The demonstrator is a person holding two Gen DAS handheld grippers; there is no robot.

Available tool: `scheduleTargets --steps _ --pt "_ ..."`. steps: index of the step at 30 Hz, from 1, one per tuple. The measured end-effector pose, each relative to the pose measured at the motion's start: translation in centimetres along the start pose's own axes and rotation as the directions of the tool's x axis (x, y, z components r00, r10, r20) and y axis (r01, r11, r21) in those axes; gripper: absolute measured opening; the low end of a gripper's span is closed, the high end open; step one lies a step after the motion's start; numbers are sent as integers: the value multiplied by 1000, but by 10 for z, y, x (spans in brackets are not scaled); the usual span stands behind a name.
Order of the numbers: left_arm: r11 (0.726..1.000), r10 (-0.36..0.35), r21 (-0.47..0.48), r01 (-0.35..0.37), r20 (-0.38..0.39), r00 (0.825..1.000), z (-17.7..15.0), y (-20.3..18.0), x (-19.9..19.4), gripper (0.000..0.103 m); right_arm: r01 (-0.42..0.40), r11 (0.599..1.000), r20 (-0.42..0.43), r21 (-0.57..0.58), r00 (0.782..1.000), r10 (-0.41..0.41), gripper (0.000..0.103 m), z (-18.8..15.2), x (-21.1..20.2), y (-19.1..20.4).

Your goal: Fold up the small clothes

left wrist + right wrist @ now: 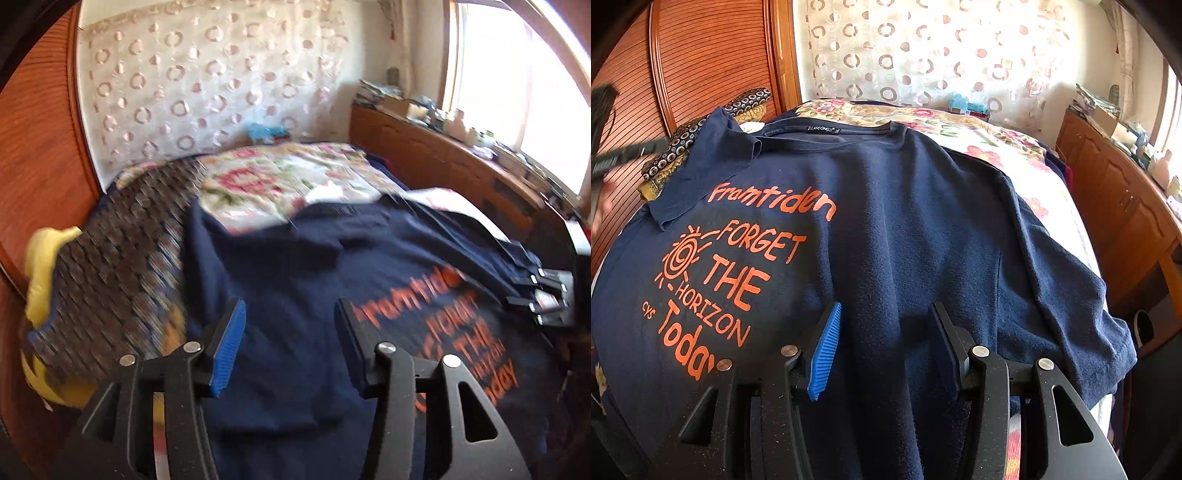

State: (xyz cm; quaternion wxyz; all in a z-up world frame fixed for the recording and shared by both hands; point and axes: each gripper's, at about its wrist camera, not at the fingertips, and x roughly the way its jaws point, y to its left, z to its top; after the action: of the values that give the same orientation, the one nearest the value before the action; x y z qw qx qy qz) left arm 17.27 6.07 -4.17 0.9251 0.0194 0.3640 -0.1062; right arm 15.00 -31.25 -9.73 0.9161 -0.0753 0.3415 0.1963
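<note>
A navy T-shirt [886, 206] with orange print lies spread on the bed, collar at the far end. Its left sleeve [713, 155] is folded in over the chest. The shirt also shows in the left wrist view [314, 266], which is blurred. My right gripper [884, 347] is open, low over the shirt's lower middle, fabric between its jaws. My left gripper [290, 343] is open above the shirt's left part and holds nothing. The right gripper [546, 295] shows at the shirt's right edge in the left wrist view.
A floral bedspread [979, 136] covers the bed. A patterned cushion [122, 251] and a yellow cloth [40, 266] lie at the left side. A wooden wardrobe [694, 55] stands at the left, a wooden cabinet [1115, 199] with clutter at the right under the window.
</note>
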Motion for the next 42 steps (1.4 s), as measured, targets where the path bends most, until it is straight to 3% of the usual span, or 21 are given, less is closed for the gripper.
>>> scheduleTargets --steps 13,16,20,24,26,30,34,38,42 --pt "1000 26 15 -24 -115 993 -49 -17 32 51 4 1000 0 2 1000 -4 51 0 3 0" --pt "1000 14 4 -13 -121 993 -50 -17 34 59 6 1000 0 2 1000 -6 51 0 3 0" --pt "998 4 55 4 -142 990 -51 -31 39 80 6 1000 1 3 1000 -6 52 0 3 1" --pt "999 3 51 5 -147 989 -49 -33 40 81 -5 999 15 39 1000 5 52 -2 -3 -6" --pt "999 2 50 5 -147 989 -49 -33 40 81 -20 998 56 62 998 17 52 -5 -17 -13" --pt "999 0 49 8 -148 989 -49 -32 40 82 42 996 103 83 993 -50 52 -12 -46 -36" --pt "999 -1 50 8 -149 989 -51 -32 38 83 108 981 83 160 989 -123 52 -25 -60 -79" --pt "999 -1 50 8 -149 989 -50 -34 41 83 75 965 83 251 992 -99 53 -40 -67 -110" --pt "999 -1 50 9 -149 989 -50 -34 40 83 134 954 53 269 987 -154 57 -48 -59 -123"
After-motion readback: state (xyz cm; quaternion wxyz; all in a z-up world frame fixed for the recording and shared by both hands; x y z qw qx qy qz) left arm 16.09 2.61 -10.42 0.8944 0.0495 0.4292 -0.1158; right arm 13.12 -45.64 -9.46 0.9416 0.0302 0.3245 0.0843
